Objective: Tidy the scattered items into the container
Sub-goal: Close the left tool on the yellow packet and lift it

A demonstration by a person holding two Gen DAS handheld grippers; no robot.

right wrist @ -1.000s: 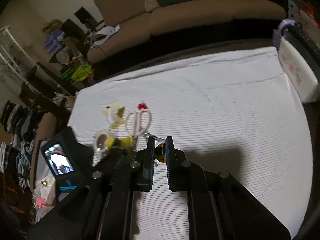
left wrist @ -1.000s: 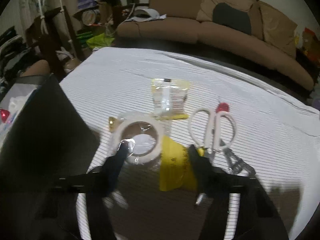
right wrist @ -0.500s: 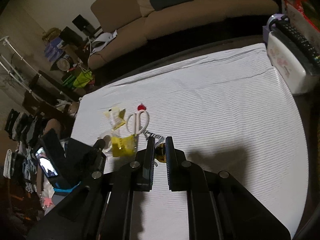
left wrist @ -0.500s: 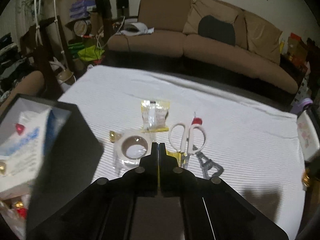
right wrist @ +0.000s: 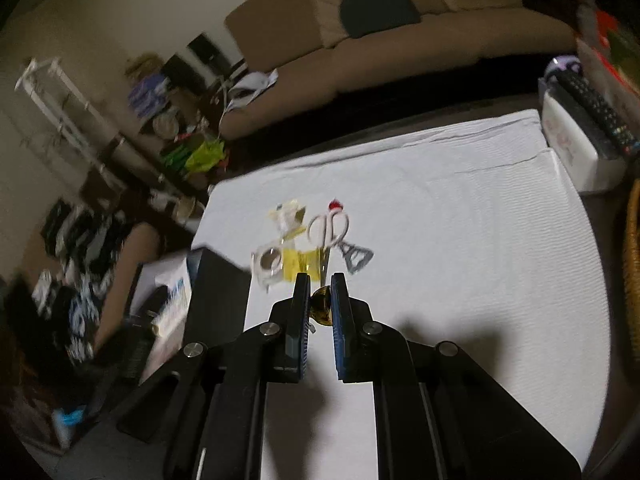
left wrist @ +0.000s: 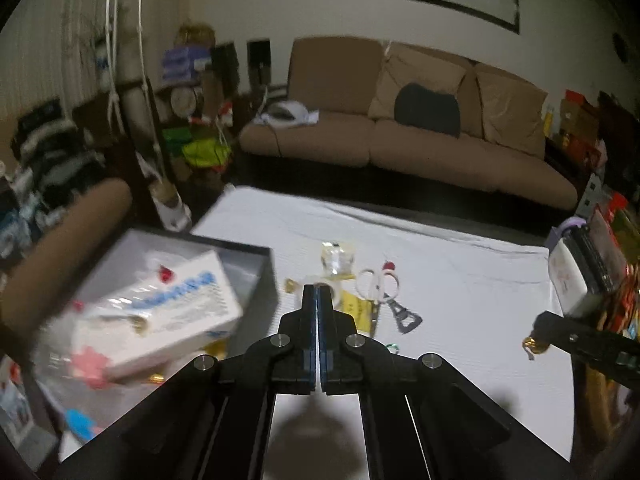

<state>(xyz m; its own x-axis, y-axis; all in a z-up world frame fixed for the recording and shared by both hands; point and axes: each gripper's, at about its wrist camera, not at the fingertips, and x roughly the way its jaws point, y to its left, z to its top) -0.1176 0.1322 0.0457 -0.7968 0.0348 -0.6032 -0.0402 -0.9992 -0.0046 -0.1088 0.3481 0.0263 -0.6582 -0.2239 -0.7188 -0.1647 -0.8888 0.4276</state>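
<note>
With the gold candy (right wrist: 322, 307) clamped in the right gripper (right wrist: 321, 300), carry it left over the black box (left wrist: 256, 254), while the left gripper (left wrist: 318, 300) is clenched empty.

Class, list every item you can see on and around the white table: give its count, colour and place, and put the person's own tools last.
Table cloth: one, white, covers the table.
Container: one, black box, at the table's left edge, already holding a white carton and small bits.
Tape roll: one, whitish, nearest the container.
Yellow packet: one, beside the tape roll.
Clear sachet: one, yellow-edged, behind the tape.
Scissors: one, white handles, mid-table.
Bottle opener: one, grey metal, right of the scissors.
Sofa: one, brown, behind the table.
Left gripper: black, jaws shut, nothing visible between them.
Right gripper: black, jaws shut on a gold candy.
</note>
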